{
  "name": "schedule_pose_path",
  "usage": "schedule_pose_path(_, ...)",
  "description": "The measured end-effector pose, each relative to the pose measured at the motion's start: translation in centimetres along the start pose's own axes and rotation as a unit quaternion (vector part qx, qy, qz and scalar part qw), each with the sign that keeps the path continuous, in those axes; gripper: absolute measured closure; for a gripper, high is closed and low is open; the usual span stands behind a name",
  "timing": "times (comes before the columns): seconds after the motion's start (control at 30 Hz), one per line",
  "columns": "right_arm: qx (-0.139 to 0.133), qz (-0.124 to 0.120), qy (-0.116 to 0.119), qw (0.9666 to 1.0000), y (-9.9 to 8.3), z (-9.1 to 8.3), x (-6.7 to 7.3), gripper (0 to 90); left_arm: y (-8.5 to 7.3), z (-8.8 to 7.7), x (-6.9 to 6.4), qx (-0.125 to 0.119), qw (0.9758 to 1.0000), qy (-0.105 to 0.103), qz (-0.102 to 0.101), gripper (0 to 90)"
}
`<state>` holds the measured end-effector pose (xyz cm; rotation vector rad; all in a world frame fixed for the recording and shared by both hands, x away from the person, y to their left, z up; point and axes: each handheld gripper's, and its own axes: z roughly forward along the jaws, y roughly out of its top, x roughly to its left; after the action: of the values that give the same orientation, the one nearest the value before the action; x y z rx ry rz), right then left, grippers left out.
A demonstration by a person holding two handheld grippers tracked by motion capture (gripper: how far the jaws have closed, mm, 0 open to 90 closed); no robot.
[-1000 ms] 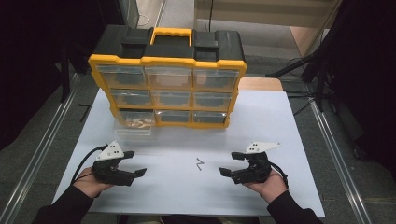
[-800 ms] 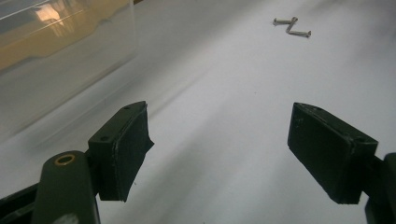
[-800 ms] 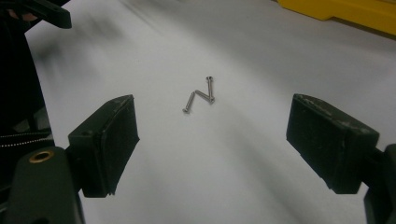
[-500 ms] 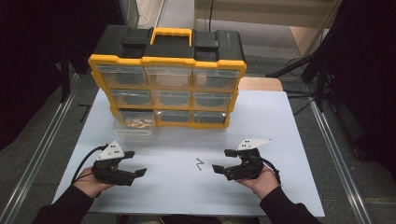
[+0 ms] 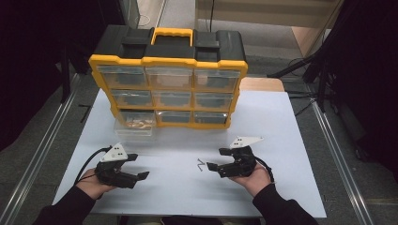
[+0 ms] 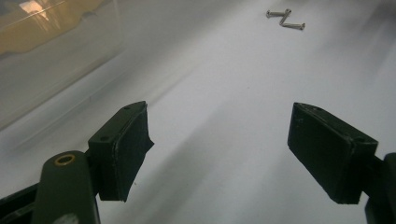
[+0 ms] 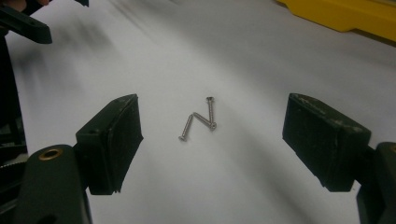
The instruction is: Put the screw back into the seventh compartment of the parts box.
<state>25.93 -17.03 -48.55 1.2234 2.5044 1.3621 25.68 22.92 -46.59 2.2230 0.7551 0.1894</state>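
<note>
On my left, the left gripper [image 5: 135, 168] rests low over the white tabletop [image 5: 291, 140] with its jaws spread wide and nothing between them. From its own view I see the jaws far apart over bare white surface, a clear drawer [image 6: 51, 56] up at the left edge and the screws [image 6: 285, 18] far off at the top right. Behind, the yellow organizer [image 5: 169, 89] stands upright with 9 drawers, and 1 clear drawer [image 5: 135, 125] sits pulled out at its lower left. The 3 screws [image 5: 201, 165] lie touching in a zigzag near the tabletop's middle, just left of the right gripper [image 5: 217, 160]. In the right gripper view they lie between its wide-open jaws, ahead of the pads [image 7: 116, 140], untouched.
</note>
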Motion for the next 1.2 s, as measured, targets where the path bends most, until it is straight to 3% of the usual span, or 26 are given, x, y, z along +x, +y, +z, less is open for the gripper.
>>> schedule_pose_path(0.23, 0.005, -0.002, -0.008, 1.0000, 0.1, 1.0, 0.2, 22.8, 0.1, -0.2, 0.1, 0.007, 1.0000, 0.002, 0.004, 20.7)
schedule_pose_path(0.7, 0.011, -0.012, -0.026, 0.9995, 0.3, 2.3, 0.6, 28.8, 0.1, -0.4, -0.1, -0.008, 1.0000, -0.002, 0.005, 20.8)
schedule_pose_path(0.97, 0.010, -0.009, -0.039, 0.9991, 0.4, 2.9, 0.7, 30.3, 0.1, -0.3, -0.1, 0.000, 1.0000, 0.003, 0.008, 20.7)
schedule_pose_path(1.2, 0.015, -0.017, -0.052, 0.9984, 0.5, 3.6, 0.9, 32.8, 0.2, -0.4, -0.3, -0.008, 0.9999, -0.002, 0.013, 20.7)
